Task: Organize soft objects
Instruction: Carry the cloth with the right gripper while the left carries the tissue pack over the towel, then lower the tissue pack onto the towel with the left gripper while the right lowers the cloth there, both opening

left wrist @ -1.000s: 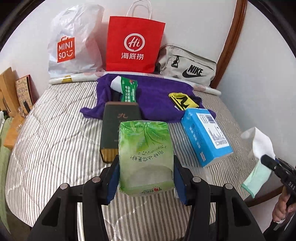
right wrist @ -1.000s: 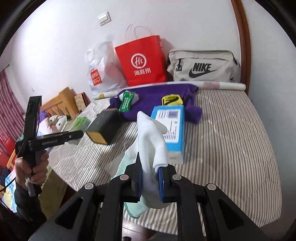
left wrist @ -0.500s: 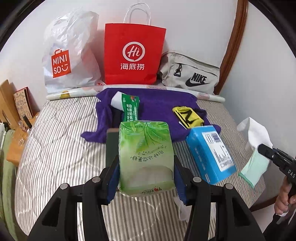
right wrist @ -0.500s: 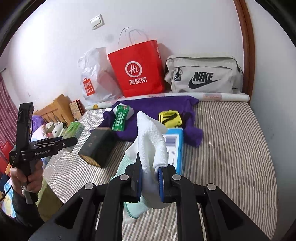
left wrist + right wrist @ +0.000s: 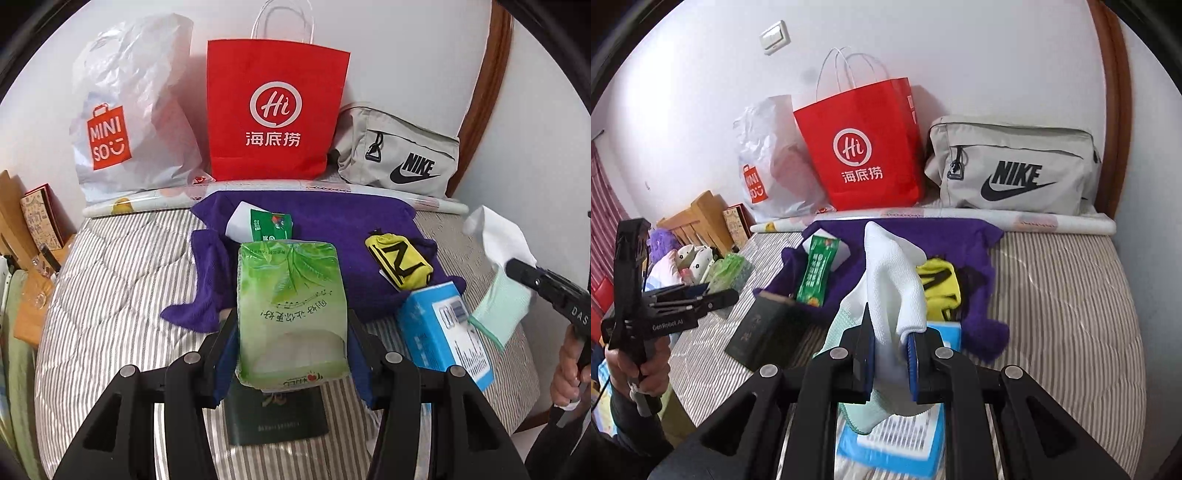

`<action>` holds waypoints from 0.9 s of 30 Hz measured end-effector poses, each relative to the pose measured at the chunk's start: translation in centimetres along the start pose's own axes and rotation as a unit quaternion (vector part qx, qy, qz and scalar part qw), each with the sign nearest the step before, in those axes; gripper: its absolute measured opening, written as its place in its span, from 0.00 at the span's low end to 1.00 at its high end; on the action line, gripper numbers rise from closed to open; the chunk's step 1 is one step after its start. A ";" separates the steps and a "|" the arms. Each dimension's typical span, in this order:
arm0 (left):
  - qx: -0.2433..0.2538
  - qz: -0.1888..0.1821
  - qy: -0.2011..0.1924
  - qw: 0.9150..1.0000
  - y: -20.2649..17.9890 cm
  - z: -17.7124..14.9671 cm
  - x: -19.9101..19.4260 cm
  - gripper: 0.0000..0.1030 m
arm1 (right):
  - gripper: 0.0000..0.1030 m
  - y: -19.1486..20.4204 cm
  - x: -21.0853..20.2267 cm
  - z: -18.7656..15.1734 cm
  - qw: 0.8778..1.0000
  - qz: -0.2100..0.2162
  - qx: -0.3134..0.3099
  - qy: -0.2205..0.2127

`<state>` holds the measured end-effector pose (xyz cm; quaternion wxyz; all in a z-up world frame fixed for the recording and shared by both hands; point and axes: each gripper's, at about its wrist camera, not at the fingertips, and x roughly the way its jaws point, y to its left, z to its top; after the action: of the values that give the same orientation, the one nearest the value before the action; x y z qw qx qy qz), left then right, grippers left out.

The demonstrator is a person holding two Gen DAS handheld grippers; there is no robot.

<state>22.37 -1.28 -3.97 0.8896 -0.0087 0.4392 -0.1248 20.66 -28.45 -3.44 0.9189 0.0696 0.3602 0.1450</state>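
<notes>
Both grippers have advanced toward the purple towel (image 5: 321, 236) since the earlier frames: the dark green box that lay ahead of the left tool is now beneath it, and the blue carton has slid under the right tool.

Left wrist view: the left gripper (image 5: 291, 354) is clenched on the green tissue pack (image 5: 291, 314), one pad on each long side. The pack's long axis runs straight forward along the fingers, toward the towel. The pack is held in the air above the dark green box (image 5: 277, 421), at the towel's near edge. On the towel lie a green sachet (image 5: 271, 227) to the left and a yellow pouch (image 5: 400, 264) to the right. The blue carton (image 5: 443, 328) lies against the towel's near right corner.

Right wrist view: the right gripper (image 5: 890, 354) is clamped on a white cloth (image 5: 894, 280) bunched with a mint-green cloth (image 5: 875, 406); the white part stands up from the jaws, the mint part hangs below them. The bundle is held over the blue carton (image 5: 897, 446), just short of the towel (image 5: 975, 295).

Judgement: the towel lies directly ahead of both tools, so a short forward move suits either. The right gripper appears nearer to the towel's right half, the left gripper to its left half.
</notes>
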 end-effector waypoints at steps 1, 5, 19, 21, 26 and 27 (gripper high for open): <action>-0.001 -0.003 0.002 1.000 0.1 0.3 0.4 0.49 | 0.14 -0.1 0.5 0.4 1.000 0.003 0.001 0.002; -0.009 -0.002 0.004 1.000 0.7 1.6 1.8 0.49 | 0.14 -0.3 3.0 2.2 1.000 0.003 -0.003 0.005; 0.000 -0.041 0.031 0.999 0.9 4.6 7.4 0.49 | 0.15 0.0 12.8 5.5 0.998 0.027 -0.016 0.059; -0.002 -0.048 0.038 0.998 1.0 5.0 8.2 0.49 | 0.15 0.1 14.2 5.5 0.997 0.028 -0.020 0.075; -0.005 -0.049 0.050 0.998 1.2 5.5 9.7 0.49 | 0.15 0.2 16.6 5.3 0.994 0.027 -0.023 0.103; -0.005 -0.050 0.054 0.997 1.1 5.5 10.0 0.49 | 0.16 0.2 17.0 5.2 0.994 0.025 -0.023 0.107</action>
<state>32.77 -3.00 -8.54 0.8573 -0.0280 0.4860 -0.1676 36.03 -23.04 -10.46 0.8727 0.0414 0.4510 0.1824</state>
